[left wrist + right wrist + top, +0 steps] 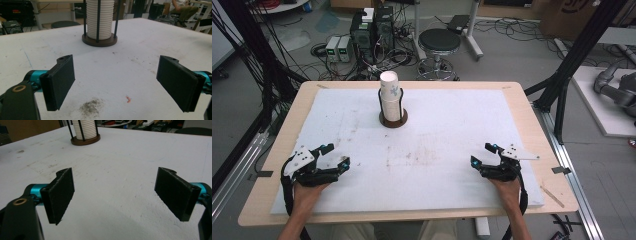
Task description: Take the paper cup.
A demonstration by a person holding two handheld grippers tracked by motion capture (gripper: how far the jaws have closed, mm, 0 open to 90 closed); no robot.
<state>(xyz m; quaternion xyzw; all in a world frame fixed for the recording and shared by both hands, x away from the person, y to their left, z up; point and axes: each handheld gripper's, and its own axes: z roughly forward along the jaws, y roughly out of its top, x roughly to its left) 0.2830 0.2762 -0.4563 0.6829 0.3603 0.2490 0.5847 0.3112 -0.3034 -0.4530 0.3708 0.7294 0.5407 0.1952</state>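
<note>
A tall stack of white paper cups (390,97) stands in a dark round holder with thin black rods (393,119) at the back middle of the white mat. The same cup stack (100,18) rises ahead in the left gripper view, and the stack (85,128) is at the upper left of the right gripper view. My left gripper (337,156) rests near the front left of the mat, open, nothing between its jaws. My right gripper (483,154) rests near the front right, open and empty too. Both point toward the middle of the mat.
The white mat (437,140) covers a wooden table (532,120). Dark smudges (90,107) and a small orange scrap (128,99) lie on the mat just ahead of the left gripper. Beyond the table stand a black stool (439,42), computer boxes (372,30) and cables on the floor.
</note>
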